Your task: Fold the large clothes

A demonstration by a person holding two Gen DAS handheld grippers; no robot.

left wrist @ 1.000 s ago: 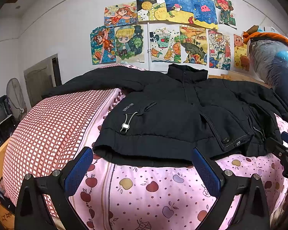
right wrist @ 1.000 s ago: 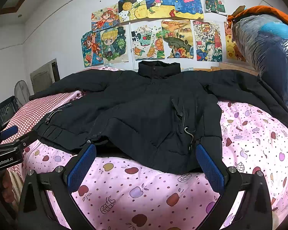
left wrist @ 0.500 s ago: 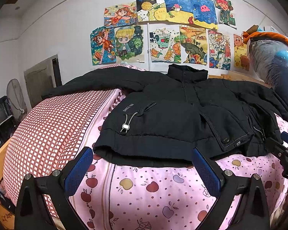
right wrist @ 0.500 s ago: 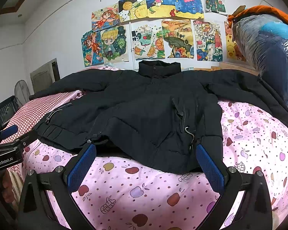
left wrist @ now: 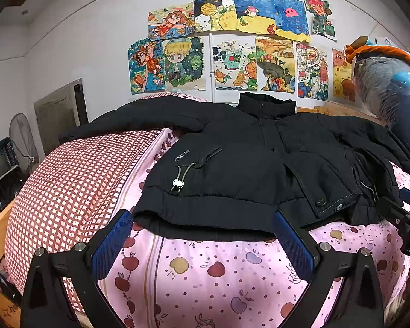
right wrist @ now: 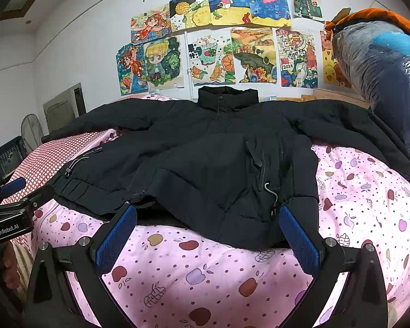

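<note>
A large black padded jacket point(left wrist: 240, 158) lies front up and spread on the bed, collar toward the wall, both sleeves stretched out sideways. It also shows in the right wrist view point(right wrist: 213, 158). My left gripper point(left wrist: 202, 235) is open and empty, just short of the hem near its left corner. My right gripper point(right wrist: 207, 232) is open and empty, just short of the hem's right part. Each gripper shows at the edge of the other's view: the right one point(left wrist: 404, 218), the left one point(right wrist: 11, 207).
The bed has a pink apple-print sheet point(left wrist: 205, 273) and a red checked cover point(left wrist: 68, 175) on its left. A plastic-wrapped bundle point(right wrist: 382, 82) stands at the right. Drawings point(left wrist: 232, 41) hang on the wall. A fan point(left wrist: 20, 136) and black crate point(left wrist: 0, 161) stand at left.
</note>
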